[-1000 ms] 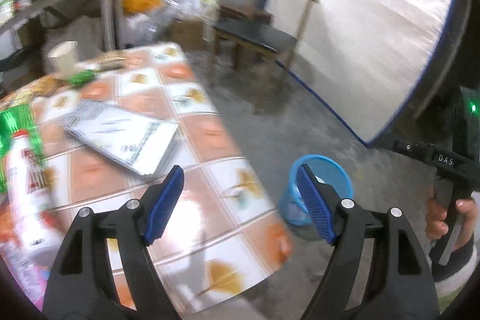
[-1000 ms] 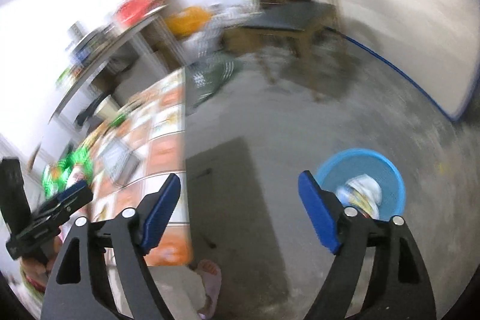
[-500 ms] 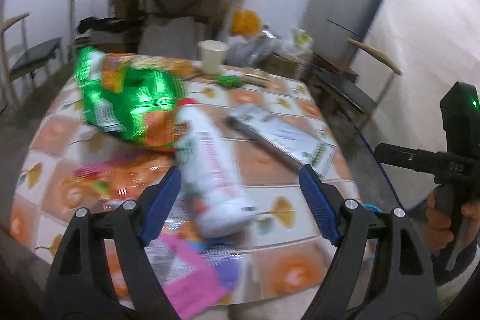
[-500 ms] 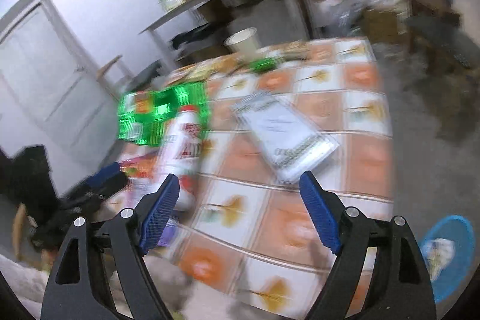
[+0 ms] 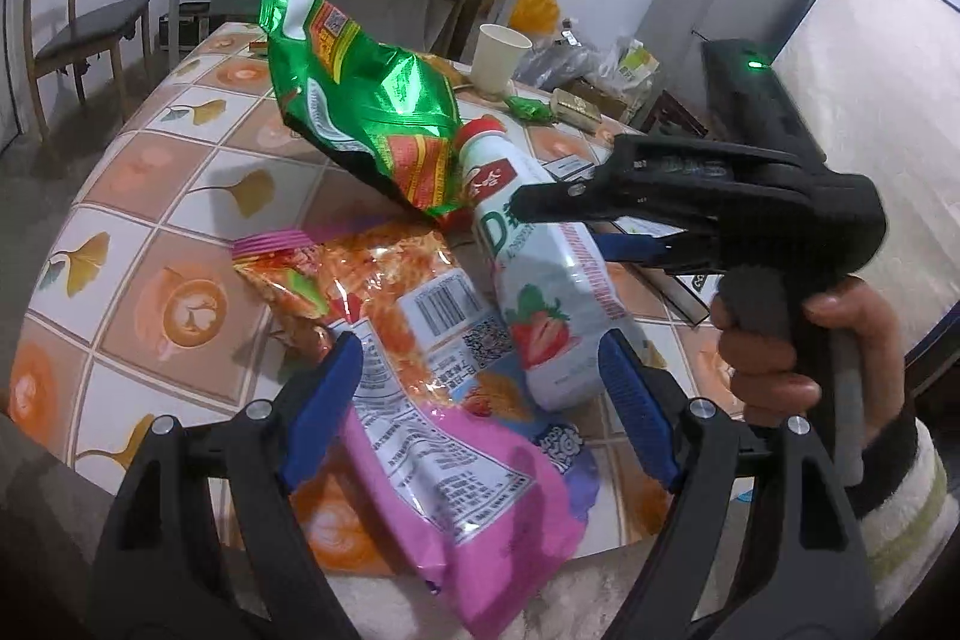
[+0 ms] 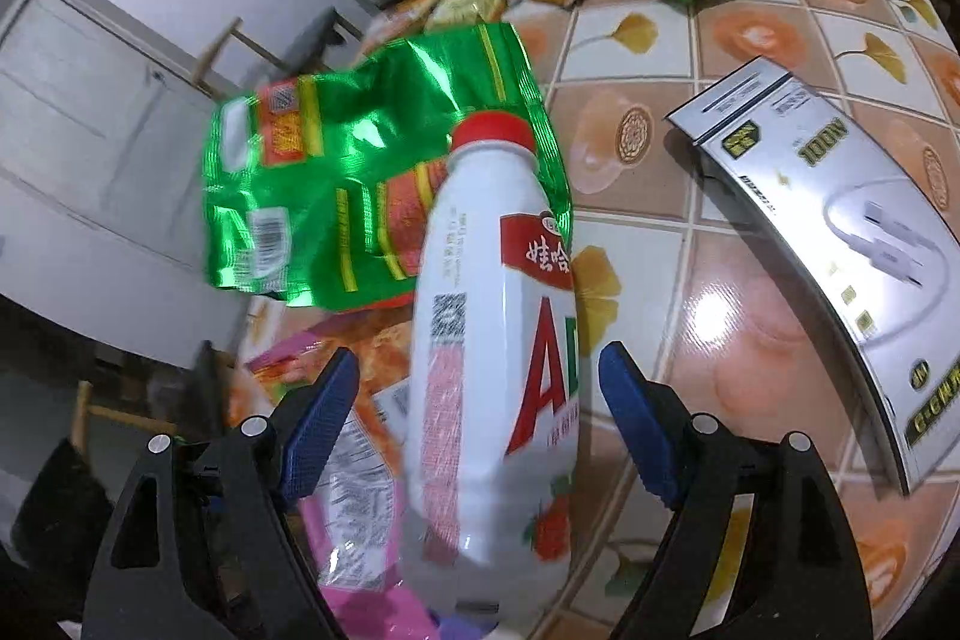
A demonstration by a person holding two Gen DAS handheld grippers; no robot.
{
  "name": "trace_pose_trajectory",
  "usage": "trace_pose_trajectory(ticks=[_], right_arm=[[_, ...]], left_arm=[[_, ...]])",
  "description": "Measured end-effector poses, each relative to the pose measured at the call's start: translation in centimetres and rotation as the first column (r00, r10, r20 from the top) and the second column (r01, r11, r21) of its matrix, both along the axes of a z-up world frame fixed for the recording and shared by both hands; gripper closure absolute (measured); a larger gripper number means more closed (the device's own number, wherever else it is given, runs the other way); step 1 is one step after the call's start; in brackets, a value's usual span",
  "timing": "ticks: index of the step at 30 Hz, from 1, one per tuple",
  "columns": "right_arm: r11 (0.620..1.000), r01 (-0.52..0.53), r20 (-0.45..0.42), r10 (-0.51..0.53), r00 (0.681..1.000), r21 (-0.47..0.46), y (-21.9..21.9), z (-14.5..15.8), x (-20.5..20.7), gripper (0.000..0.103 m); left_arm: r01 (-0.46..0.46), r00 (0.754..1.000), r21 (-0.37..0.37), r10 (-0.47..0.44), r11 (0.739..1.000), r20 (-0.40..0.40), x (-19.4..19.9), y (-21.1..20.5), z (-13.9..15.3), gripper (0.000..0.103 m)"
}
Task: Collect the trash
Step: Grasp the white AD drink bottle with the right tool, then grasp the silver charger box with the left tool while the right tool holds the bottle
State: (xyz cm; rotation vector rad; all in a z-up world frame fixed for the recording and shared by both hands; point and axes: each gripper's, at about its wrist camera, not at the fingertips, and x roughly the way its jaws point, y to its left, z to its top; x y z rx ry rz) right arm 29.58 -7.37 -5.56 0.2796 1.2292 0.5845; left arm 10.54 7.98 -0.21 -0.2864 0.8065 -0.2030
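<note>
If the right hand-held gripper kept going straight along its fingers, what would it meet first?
Most likely the white drink bottle, which lies between the open fingers of the right hand-held gripper with its red cap pointing away. The green foil bag lies beyond it; depth is hard to judge.

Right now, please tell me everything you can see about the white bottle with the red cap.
The white bottle is plastic, with a red cap on, red lettering, a QR code and a strawberry picture near its base. It lies on its side on the tiled table, base toward the cameras, over the pink wrapper, with the green bag against its cap end. The open right gripper straddles it without visibly touching.
</note>
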Motion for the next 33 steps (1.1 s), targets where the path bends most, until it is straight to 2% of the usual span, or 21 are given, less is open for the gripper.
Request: trace_pose_trajectory(ticks=[3, 5, 14, 23, 27, 31, 32, 33], right_arm=[[0.999, -0.02, -0.01, 0.02, 1.0, -0.025, 0.7, -0.8, 0.4, 0.027], [0.999, -0.029, -0.024, 0.028, 0.999, -0.027, 0.8, -1.3, 0.5, 0.041], [0.999, -0.01, -0.02, 0.011, 1.0, 0.052, -1.6, -0.9, -0.6, 0.042], [0.995, 0.04, 0.079, -0.047, 0.996, 0.096, -8.0, 3.7, -3.2, 0.043], [0.992, 0.12, 0.171, -0.125, 0.977, 0.039, -12.2, 6.6, -2.4, 0.043], [0.973, 0.209, 0.23, -0.181, 0.956, -0.103, -16.2, 7.3, 0.9, 0.043], [0.962, 0.229, 0.243, -0.189, 0.951, -0.15, -17.0, 7.1, 2.0, 0.043], [0.952, 0.24, 0.252, -0.189, 0.949, -0.189, -17.8, 6.6, 3.1, 0.043]], left_arm=[[0.005, 1.0, -0.009, -0.005, 1.0, -0.007, 0.1, 0.3, -0.6, 0.026], [0.009, 1.0, -0.013, -0.009, 1.0, -0.008, 0.4, 0.6, -0.8, 0.026], [0.001, 1.0, -0.036, -0.001, 0.999, 0.003, 0.5, 1.2, -0.4, 0.026], [0.039, 0.999, -0.064, -0.037, 0.997, 0.032, 0.4, -1.1, 1.4, 0.026], [0.071, 0.997, -0.074, -0.068, 0.995, 0.041, 1.1, -2.5, 1.8, 0.026], [0.082, 0.996, -0.113, -0.08, 0.99, 0.026, 2.4, -3.8, 1.8, 0.026], [0.078, 0.997, -0.137, -0.077, 0.987, 0.014, 3.1, -4.1, 1.7, 0.029], [0.07, 0.998, -0.164, -0.071, 0.984, 0.0, 3.7, -4.2, 1.6, 0.038]])
